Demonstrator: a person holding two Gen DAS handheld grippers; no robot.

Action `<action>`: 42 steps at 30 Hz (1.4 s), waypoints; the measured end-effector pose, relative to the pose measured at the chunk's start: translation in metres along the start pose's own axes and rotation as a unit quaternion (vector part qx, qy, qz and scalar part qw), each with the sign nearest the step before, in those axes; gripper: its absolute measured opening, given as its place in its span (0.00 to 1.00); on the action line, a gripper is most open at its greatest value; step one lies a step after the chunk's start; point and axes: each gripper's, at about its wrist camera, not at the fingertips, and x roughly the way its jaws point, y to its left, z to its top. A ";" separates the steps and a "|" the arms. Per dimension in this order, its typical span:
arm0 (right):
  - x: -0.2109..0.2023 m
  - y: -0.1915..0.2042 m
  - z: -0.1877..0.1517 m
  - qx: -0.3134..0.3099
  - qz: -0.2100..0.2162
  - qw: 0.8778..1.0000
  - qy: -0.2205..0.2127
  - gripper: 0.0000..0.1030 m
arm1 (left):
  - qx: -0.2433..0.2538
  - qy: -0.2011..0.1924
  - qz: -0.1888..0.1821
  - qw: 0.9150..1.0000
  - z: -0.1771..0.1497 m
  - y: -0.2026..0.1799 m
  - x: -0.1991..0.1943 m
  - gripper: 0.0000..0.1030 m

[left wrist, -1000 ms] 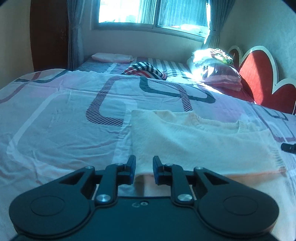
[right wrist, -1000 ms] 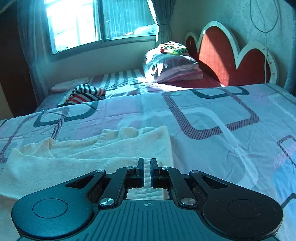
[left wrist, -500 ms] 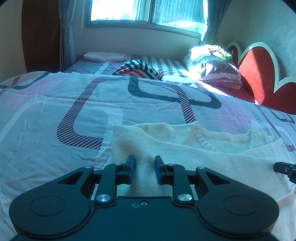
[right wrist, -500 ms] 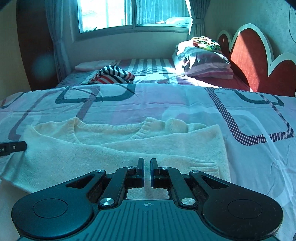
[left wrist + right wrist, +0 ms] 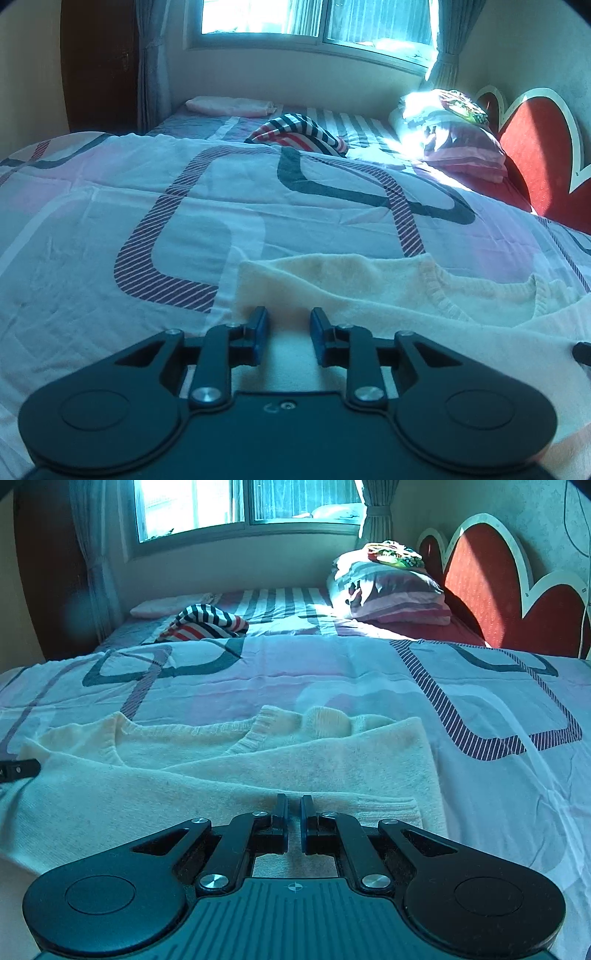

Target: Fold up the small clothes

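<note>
Now I am in the middle of folding the cream sweater (image 5: 258,775), which lies flat on the bed (image 5: 110,229). My left tool (image 5: 286,325) has just been opening over its near corner and grips nothing; my right tool (image 5: 294,808) is clenched, whether on the hem I cannot tell. Next I must release, then smooth the fold. The striped cloth (image 5: 207,624) and pillows (image 5: 391,594) lie well apart, blocking nothing.

The left gripper (image 5: 286,325) points downward with its blue-padded fingers (image 5: 260,326) apart — they have just been opening — while the right gripper (image 5: 294,812) tilts down likewise, fingers (image 5: 281,814) drawn nearly together.
</note>
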 end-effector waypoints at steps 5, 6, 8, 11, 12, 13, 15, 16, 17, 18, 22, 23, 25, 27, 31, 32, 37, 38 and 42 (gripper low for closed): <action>-0.001 -0.018 0.002 0.035 -0.020 0.999 0.006 0.03 | -0.002 0.016 0.007 1.000 0.005 -0.002 -0.003 0.25; -0.003 -0.018 0.001 0.033 -0.021 0.999 0.007 0.03 | 0.003 0.017 0.010 1.000 0.004 -0.004 -0.005 0.25; -0.012 -0.014 -0.001 0.020 -0.022 1.000 0.004 0.03 | 0.012 0.018 0.017 1.000 0.001 -0.008 -0.012 0.28; -0.024 -0.008 -0.004 0.020 -0.005 1.000 -0.003 0.03 | 0.019 0.018 0.015 1.000 -0.002 -0.014 -0.024 0.36; -0.028 -0.005 -0.006 0.018 0.000 1.000 -0.005 0.03 | 0.020 0.018 0.013 1.000 -0.004 -0.016 -0.028 0.37; -0.032 -0.001 -0.008 0.015 0.004 1.000 -0.006 0.03 | 0.020 0.018 0.009 1.000 -0.005 -0.018 -0.031 0.38; -0.038 0.008 -0.012 0.007 0.013 1.000 -0.007 0.03 | 0.027 0.019 -0.002 0.999 -0.009 -0.024 -0.040 0.38; -0.040 0.012 -0.014 0.002 0.017 1.000 -0.007 0.03 | 0.034 0.019 -0.005 0.999 -0.012 -0.029 -0.044 0.38; -0.042 0.017 -0.017 -0.008 0.018 1.000 -0.005 0.03 | 0.041 0.018 -0.009 0.999 -0.015 -0.033 -0.047 0.39; -0.042 0.021 -0.020 -0.018 0.016 1.000 -0.002 0.03 | 0.048 0.017 -0.011 0.999 -0.018 -0.038 -0.051 0.40; -0.036 0.018 -0.032 -0.030 0.000 0.999 0.015 0.03 | 0.064 0.029 -0.017 0.997 -0.036 -0.052 -0.056 0.42; -0.037 0.015 -0.034 -0.029 -0.003 0.999 0.015 0.03 | 0.069 0.028 -0.014 0.997 -0.042 -0.053 -0.056 0.42; -0.039 0.005 -0.038 -0.029 -0.014 0.999 0.014 0.03 | 0.081 0.021 -0.009 0.996 -0.050 -0.052 -0.059 0.42; -0.041 -0.007 -0.042 -0.029 -0.028 0.999 0.014 0.03 | 0.087 0.019 -0.008 0.996 -0.054 -0.050 -0.062 0.43; -0.046 -0.019 -0.043 -0.018 -0.036 0.999 0.020 0.03 | 0.083 0.029 0.000 0.996 -0.051 -0.048 -0.069 0.42; -0.050 -0.017 -0.041 -0.017 -0.037 0.999 0.021 0.03 | 0.082 0.031 0.004 0.996 -0.050 -0.049 -0.072 0.42; -0.077 0.002 -0.042 -0.011 0.012 1.000 0.005 0.03 | 0.092 0.029 -0.014 0.995 -0.056 -0.067 -0.091 0.46; -0.081 0.009 -0.042 -0.019 0.019 1.000 0.003 0.03 | 0.097 0.028 -0.018 0.995 -0.058 -0.071 -0.094 0.48; -0.091 0.030 -0.051 -0.035 0.049 0.998 0.009 0.03 | 0.109 0.039 -0.030 0.993 -0.073 -0.086 -0.101 0.50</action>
